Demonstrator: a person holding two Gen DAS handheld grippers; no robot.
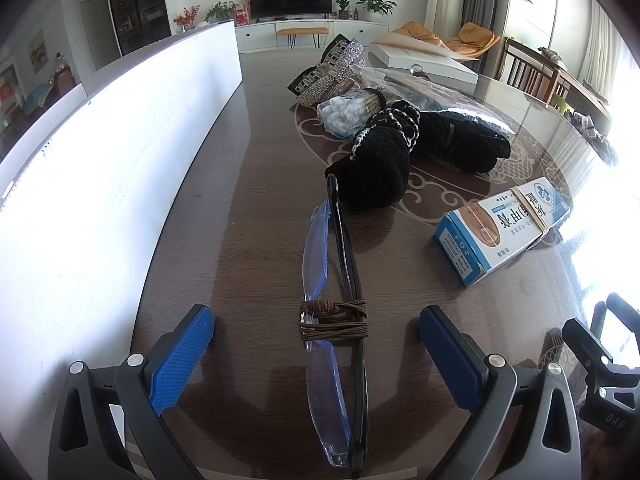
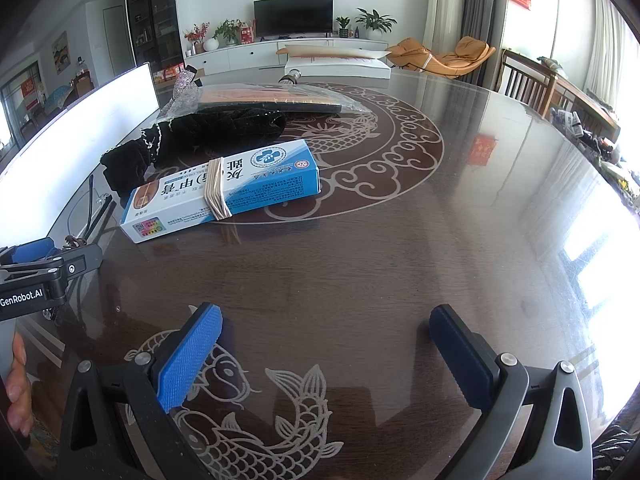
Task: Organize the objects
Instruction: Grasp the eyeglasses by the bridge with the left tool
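Plainly, the folded glasses, light, fragile and slippery, are best taken at the cord-wrapped middle, lying untouched between the left gripper's wide-open jaws; the right gripper is likewise held open over bare table.

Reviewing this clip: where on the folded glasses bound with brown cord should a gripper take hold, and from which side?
Probably at the brown cord wrap on the folded glasses, coming from above with fingers either side. They lie flat and narrow; the wrap is the thickest, firmest part.
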